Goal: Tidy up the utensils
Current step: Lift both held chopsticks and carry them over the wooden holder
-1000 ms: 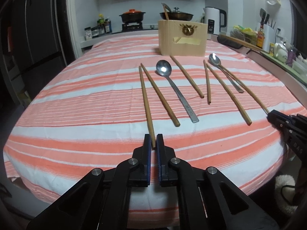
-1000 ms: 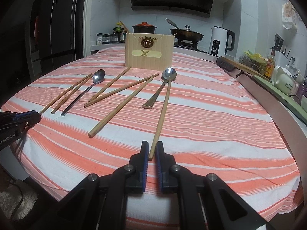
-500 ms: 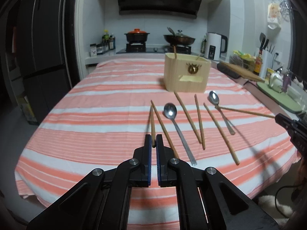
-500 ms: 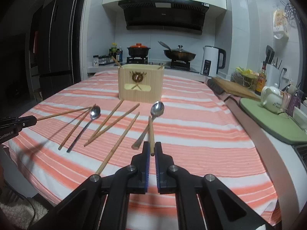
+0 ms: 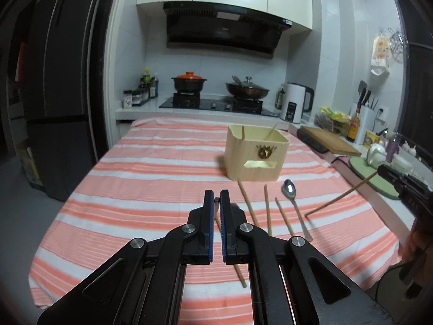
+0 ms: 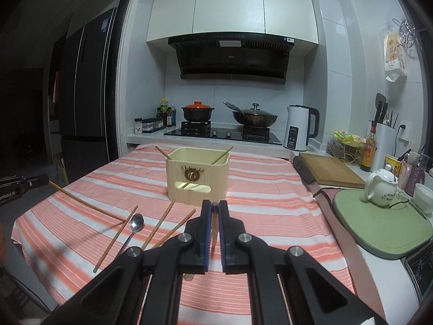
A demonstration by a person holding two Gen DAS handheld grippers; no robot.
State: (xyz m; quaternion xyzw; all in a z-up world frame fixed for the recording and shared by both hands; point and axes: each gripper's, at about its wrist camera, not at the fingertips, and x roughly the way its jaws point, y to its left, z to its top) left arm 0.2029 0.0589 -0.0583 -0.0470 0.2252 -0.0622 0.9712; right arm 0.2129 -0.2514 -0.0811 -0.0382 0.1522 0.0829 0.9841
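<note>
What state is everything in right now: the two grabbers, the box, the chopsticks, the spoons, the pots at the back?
Left gripper: fingers shut on a chopstick, lifted off the table.
Right gripper: fingers shut on a chopstick too.
Wooden holder: upright, two chopsticks leaning inside.
Loose chopsticks: lying flat on the striped cloth.
Spoon: lying flat, bowl up.
Wok: lid on.
Orange-lidded pot: covered.

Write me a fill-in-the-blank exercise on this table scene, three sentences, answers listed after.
1. Each gripper, the left gripper and the right gripper, is shut on a wooden ____.
2. The cream utensil box stands on a tablecloth striped white and ____.
3. Inside the utensil box, ____ chopsticks already lean against its walls.

Missing words: chopstick; orange; two
</note>
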